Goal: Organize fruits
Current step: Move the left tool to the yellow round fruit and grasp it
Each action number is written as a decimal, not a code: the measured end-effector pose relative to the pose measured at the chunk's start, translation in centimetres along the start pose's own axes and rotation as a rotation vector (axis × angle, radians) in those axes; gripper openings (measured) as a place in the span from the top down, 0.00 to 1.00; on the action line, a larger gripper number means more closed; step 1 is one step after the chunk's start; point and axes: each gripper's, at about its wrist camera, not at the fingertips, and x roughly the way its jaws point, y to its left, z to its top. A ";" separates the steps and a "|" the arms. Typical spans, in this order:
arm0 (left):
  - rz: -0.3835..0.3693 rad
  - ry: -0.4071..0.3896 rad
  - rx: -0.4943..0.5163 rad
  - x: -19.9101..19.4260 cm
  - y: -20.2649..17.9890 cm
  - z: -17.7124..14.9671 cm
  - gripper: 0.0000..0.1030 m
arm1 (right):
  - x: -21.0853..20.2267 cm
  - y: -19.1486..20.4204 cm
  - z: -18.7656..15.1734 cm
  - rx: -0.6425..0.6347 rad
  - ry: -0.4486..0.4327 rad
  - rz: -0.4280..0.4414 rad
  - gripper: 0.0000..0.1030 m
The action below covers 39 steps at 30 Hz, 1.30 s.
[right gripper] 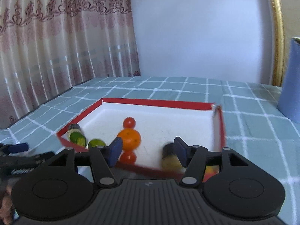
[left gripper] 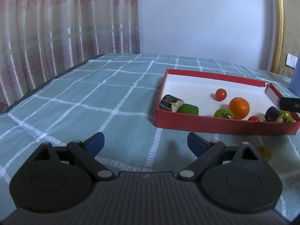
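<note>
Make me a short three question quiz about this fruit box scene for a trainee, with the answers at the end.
1. True or false: the left gripper holds a fruit.
2. Which lies farthest back in the red box? A) orange B) far small red tomato C) green lime
3. Fill in: the right gripper is open above the box's ____ edge.

Key: 1 false, it is open and empty over the checked cloth. 2 B. 3 near.

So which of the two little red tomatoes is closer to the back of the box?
The small red tomato beyond the orange. The other red tomato sits by the red box's front wall.
</note>
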 end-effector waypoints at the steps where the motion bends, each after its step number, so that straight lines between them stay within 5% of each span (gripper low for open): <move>1: 0.008 -0.004 0.011 -0.2 -0.2 0.0 0.08 | -0.8 -0.3 -0.5 -0.002 0.000 0.001 0.39; 4: 0.009 -0.025 0.034 -1.0 -1.2 0.0 0.00 | -2.8 -1.8 -2.3 0.002 0.022 -0.022 0.35; 11: -0.141 -0.023 0.144 -3.2 -7.1 -0.7 0.00 | -4.3 -5.5 -5.2 0.077 0.051 -0.062 0.35; 20: -0.189 0.001 0.260 -2.9 -11.8 -1.4 0.00 | -4.6 -6.6 -6.1 0.126 0.052 -0.029 0.35; 23: -0.210 0.047 0.255 -2.1 -11.8 -1.5 0.17 | -4.6 -6.7 -6.1 0.136 0.049 -0.022 0.35; 28: -0.211 0.085 0.235 -0.9 -11.8 -1.1 0.18 | -4.6 -6.8 -6.1 0.143 0.043 -0.017 0.35; 31: -0.222 0.099 0.235 -0.6 -11.9 -1.1 0.28 | -4.6 -6.9 -6.1 0.142 0.044 -0.013 0.35; 37: -0.255 0.091 0.257 -0.8 -12.3 -1.2 0.51 | -4.5 -6.9 -6.1 0.143 0.043 -0.010 0.35; 39: -0.263 0.090 0.259 -0.9 -12.5 -1.1 0.69 | -4.5 -6.9 -6.1 0.143 0.044 -0.010 0.35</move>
